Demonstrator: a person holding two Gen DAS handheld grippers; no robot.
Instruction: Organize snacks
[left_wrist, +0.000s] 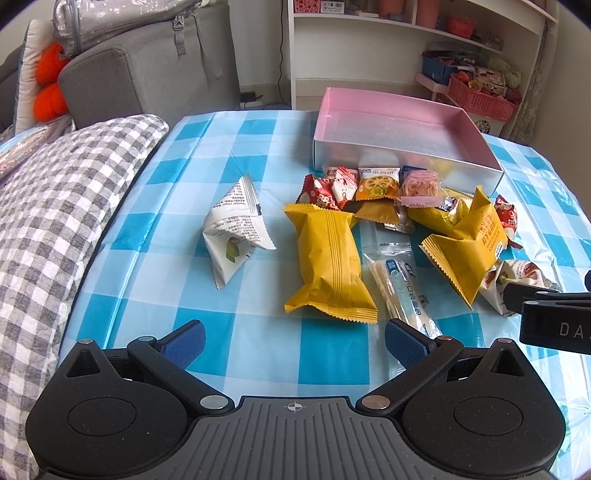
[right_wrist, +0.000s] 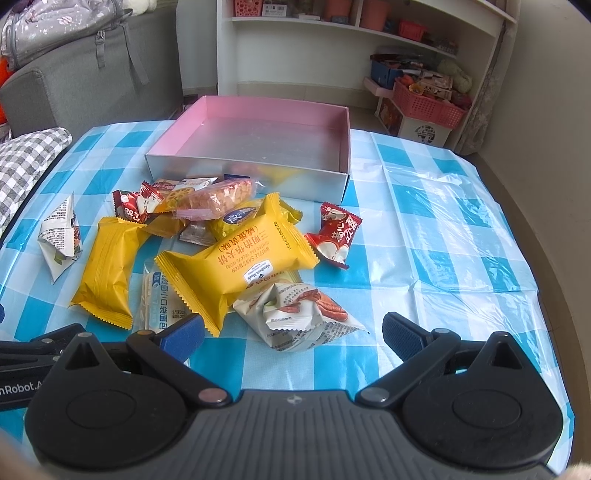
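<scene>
Closest in, the left gripper (left_wrist: 293, 341) hangs low over the blue-and-white checked surface (left_wrist: 236, 155) with its blue-padded fingers (left_wrist: 184, 341) spread wide and nothing between them. The right gripper (right_wrist: 293, 338) sits beside it, fingers (right_wrist: 402, 338) likewise wide apart and empty, with a white nut packet (right_wrist: 299, 314) printed with pecans lying just ahead of the gap. Just beyond the left gripper lies a plain yellow packet (left_wrist: 328, 262), and touching its right side a clear bread-stick wrapper (left_wrist: 400, 284). A yellow waffle sandwich packet (right_wrist: 240, 264) rests tilted on top of the heap, overlapping the nut packet's far edge. Off to the left, apart from the pile, a white triangular packet (left_wrist: 236, 229) stands alone. To the right of the heap lies a single red candy (right_wrist: 334, 236), close to it but separate. Farther back the pile thins into small pieces: red candies (left_wrist: 325, 190), a lotus-root packet (left_wrist: 376, 182) and a pink-wrapped crispy bar (left_wrist: 419, 188), all bunched against the near wall of the pink-lined box (left_wrist: 402, 147), which stands open with no snacks inside. Behind the surface are a grey sofa (left_wrist: 147, 74) and a white shelf unit (left_wrist: 417, 22).
</scene>
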